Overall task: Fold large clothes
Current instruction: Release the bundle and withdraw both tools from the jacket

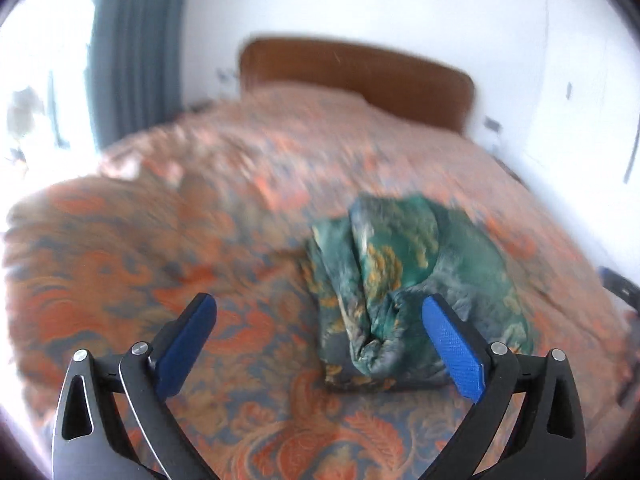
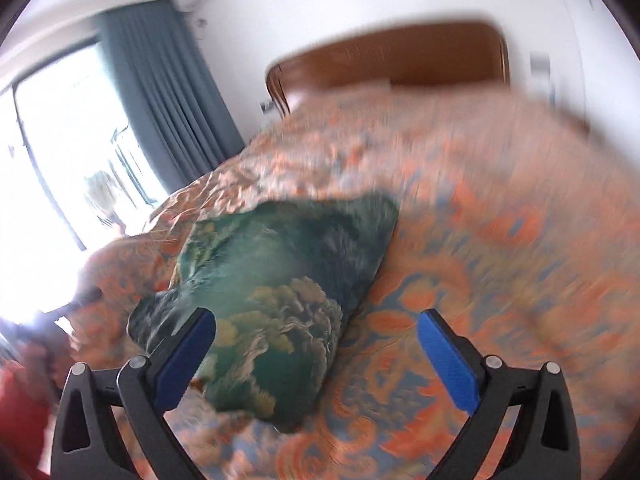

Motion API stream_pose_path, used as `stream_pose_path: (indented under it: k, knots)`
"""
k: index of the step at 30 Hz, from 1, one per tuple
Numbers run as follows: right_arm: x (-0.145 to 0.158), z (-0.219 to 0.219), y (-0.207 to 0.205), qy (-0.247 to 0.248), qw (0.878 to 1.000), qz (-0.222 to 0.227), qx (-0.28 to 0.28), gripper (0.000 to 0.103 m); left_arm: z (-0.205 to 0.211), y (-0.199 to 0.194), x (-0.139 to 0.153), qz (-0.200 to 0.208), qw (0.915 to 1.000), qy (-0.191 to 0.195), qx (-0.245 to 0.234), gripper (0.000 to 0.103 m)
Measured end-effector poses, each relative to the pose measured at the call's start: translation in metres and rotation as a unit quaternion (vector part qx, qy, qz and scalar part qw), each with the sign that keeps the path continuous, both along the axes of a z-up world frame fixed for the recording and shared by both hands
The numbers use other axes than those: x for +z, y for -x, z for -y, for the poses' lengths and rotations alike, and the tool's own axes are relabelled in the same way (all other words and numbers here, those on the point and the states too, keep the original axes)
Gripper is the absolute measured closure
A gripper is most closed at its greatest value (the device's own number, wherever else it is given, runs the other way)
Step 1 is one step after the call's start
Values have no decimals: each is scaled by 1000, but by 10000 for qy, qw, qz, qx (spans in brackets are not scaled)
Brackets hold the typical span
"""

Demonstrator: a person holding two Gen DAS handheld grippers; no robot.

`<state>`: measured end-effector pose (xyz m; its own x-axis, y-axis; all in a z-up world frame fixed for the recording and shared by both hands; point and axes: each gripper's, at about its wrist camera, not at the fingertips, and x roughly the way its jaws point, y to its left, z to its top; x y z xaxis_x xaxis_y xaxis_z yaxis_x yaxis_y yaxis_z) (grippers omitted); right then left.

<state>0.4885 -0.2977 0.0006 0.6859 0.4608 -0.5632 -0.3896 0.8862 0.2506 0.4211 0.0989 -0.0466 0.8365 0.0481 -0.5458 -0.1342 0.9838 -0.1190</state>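
Green patterned garment [image 1: 404, 292] — already gathered into a compact, thick bundle, lying on the orange-and-blue bedspread [image 1: 160, 272] near the middle of the bed, well short of the brown headboard [image 1: 356, 76]. Seen again from the right wrist view [image 2: 264, 300] as a plump rectangle, one corner towards the window. Left tool [image 1: 320, 328] spread wide and empty, hovering above the bedspread just beside the bundle's near edge. Right tool [image 2: 316, 332] likewise wide apart, gripping nothing, with its left finger over the bundle's near corner — touching or only in front of it, hard to say through the motion blur. Judged from the lie of things: folding looks close to finished, the step in hand being release or a last tidy. Next move would probably call for pressing the loose, crumpled near end flat, or pinching that end and tucking it under, without dragging the bedspread along.
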Motion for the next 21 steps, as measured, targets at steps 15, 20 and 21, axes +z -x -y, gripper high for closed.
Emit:
stream_pose_path:
  k: [15, 20, 21]
  knots:
    - [34, -39, 155, 601, 9927, 812, -665, 0, 64, 100, 9, 390, 9959, -789, 199, 0]
    - [28, -44, 173, 677, 9917, 748, -799, 0, 72, 107, 1, 278, 9966, -772, 79, 0]
    - [27, -45, 174, 654, 9921, 704, -803, 0, 72, 110, 1, 265, 9969, -743, 60, 0]
